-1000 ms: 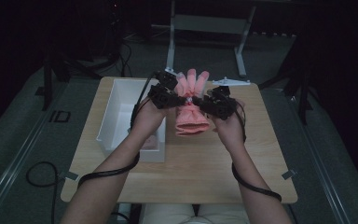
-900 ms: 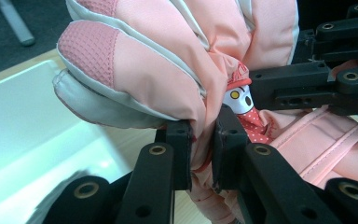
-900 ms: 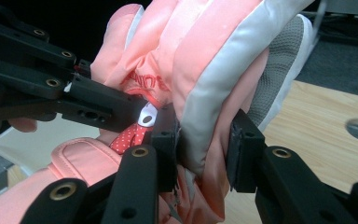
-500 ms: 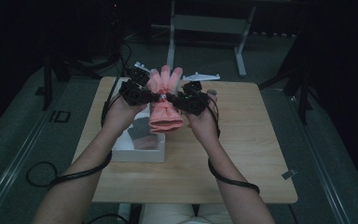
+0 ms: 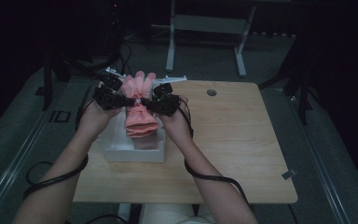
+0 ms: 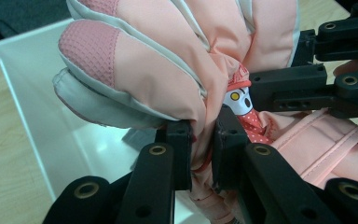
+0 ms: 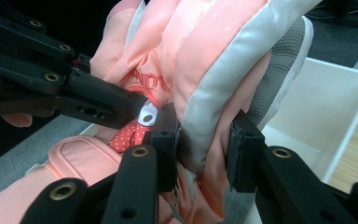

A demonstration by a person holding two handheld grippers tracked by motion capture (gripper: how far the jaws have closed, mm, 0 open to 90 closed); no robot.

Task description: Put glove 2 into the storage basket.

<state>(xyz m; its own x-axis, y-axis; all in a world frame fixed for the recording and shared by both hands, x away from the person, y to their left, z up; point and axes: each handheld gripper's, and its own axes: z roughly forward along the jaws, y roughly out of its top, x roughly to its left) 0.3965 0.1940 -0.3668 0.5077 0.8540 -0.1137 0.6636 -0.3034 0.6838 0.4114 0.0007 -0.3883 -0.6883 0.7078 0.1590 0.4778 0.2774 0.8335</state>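
A pink and white padded glove (image 5: 140, 109) hangs over a white bin (image 5: 121, 151) at the left of the wooden table (image 5: 233, 140), fingers pointing away and cuff toward me. My left gripper (image 5: 127, 99) is shut on its left side and my right gripper (image 5: 151, 101) on its right side. In the left gripper view the jaws (image 6: 201, 135) pinch a fold of the glove (image 6: 168, 60) above the bin (image 6: 42, 93). In the right gripper view the jaws (image 7: 203, 135) squeeze the glove's (image 7: 214, 70) white edge. A small cartoon patch (image 6: 240, 95) sits between the grippers.
The bin's far wall (image 7: 326, 107) stands beyond the glove. A round grommet (image 5: 211, 92) lies at the table's back. A white bracket (image 5: 172, 78) sits at the far edge. Cables trail from both grippers over the front edge. A metal stand (image 5: 205, 28) rises behind the table.
Both hands have carried the glove leftward from the table's middle to above the white bin, still gripped on both sides. It has sunk slightly.
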